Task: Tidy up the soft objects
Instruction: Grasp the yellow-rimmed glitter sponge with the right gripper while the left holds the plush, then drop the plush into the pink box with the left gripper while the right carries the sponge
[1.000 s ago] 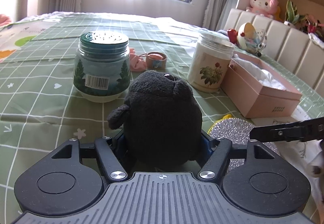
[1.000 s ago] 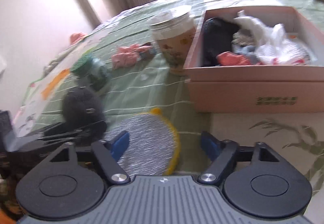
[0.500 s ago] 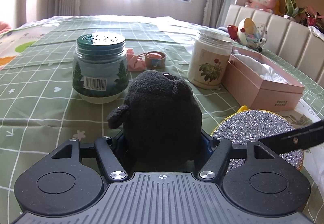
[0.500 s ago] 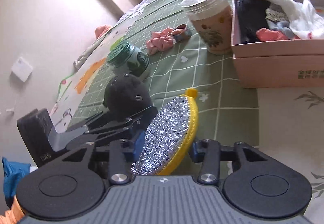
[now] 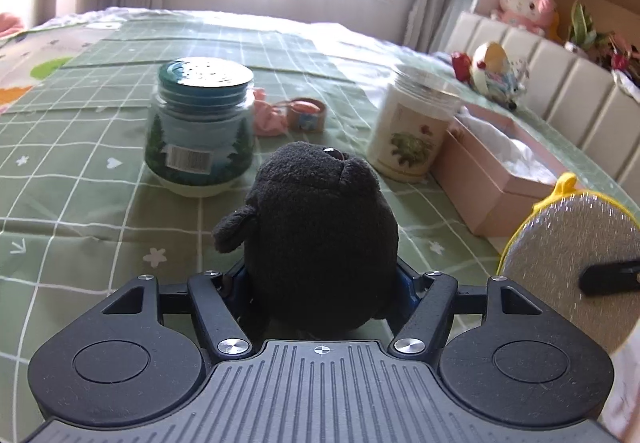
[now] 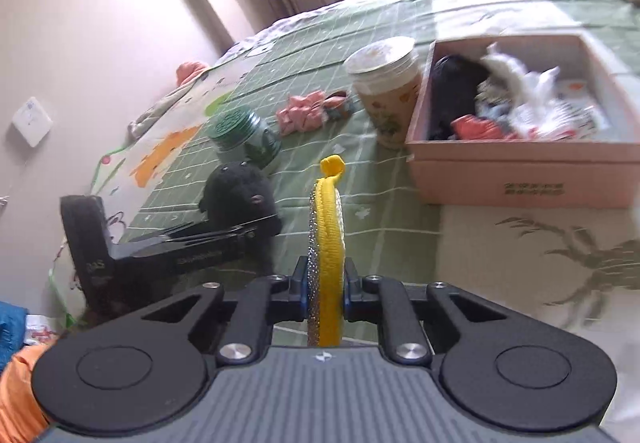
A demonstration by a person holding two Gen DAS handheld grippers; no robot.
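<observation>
Right now your left gripper (image 5: 320,279) is clamped on the black plush toy (image 5: 320,235), which fills the centre of the left wrist view and stands upright between the jaws, one small ear or arm sticking out to the left. Your right gripper (image 6: 326,295) is closed on the round sponge pad (image 6: 326,243), held edge-on in the lower centre of the right wrist view, its yellow rim and loop pointing up and the silver glitter face turned to the left. That same pad (image 5: 576,259) shows at the right edge of the left wrist view, glitter face toward the camera.

Beyond the plush toy, in the middle left of the left wrist view, stands the green jar (image 5: 200,131) on the green checked bedspread (image 5: 80,195). Just behind it lie a pink cloth bundle (image 5: 268,115) and a small round ring (image 5: 306,115) touching each other. To the right stands the white flowered jar (image 5: 412,131), just beside the pink box (image 5: 480,187).

In the upper right of the right wrist view, the pink box (image 6: 520,179) is open and holds black, white and orange soft things, blurred. A pink stuffed animal (image 5: 524,3) sits on the shelf at upper right of the left wrist view.
</observation>
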